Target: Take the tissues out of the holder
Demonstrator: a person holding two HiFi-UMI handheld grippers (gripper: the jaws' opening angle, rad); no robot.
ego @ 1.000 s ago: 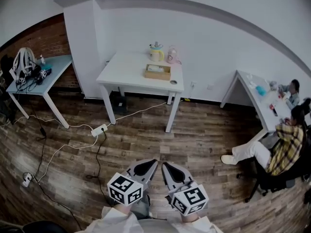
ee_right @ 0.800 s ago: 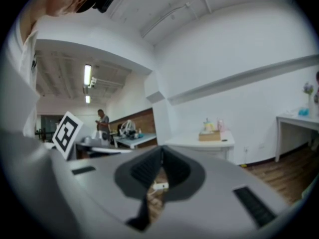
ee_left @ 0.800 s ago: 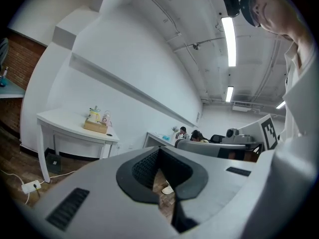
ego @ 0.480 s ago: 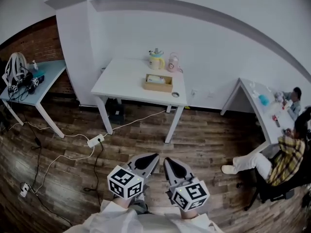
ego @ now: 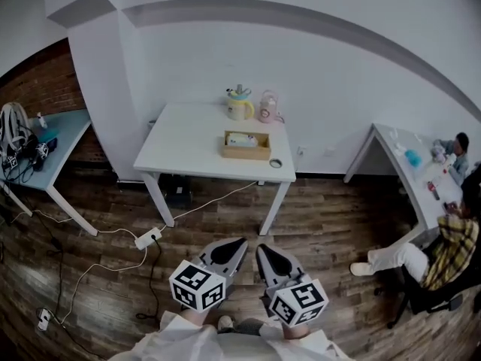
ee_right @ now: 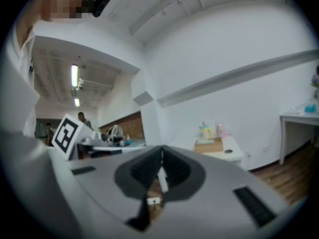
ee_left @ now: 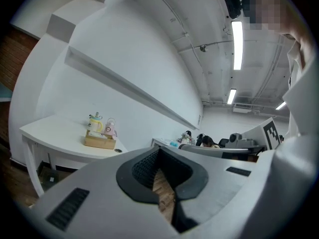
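Approach step; nothing grasped yet. The left gripper (ego: 234, 245) and right gripper (ego: 264, 250) are pointing level toward the white table (ego: 180, 149), well apart from it. Both pairs of jaws are resting together, empty. The tissues (ego: 240, 138) are lying in the wooden holder (ego: 246, 151) toward the table's far side, near a yellow jug (ego: 238, 107). Next, likely: closing the distance, then parting one pair of jaws over the tissues while the other gripper is steadying the holder.

Jaws together: left gripper (ego: 235, 245), right gripper (ego: 264, 250)

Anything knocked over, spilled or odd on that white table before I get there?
Nothing stands out. The wooden holder sits flat with tissues inside; the yellow jug and pink jug stand upright behind it.
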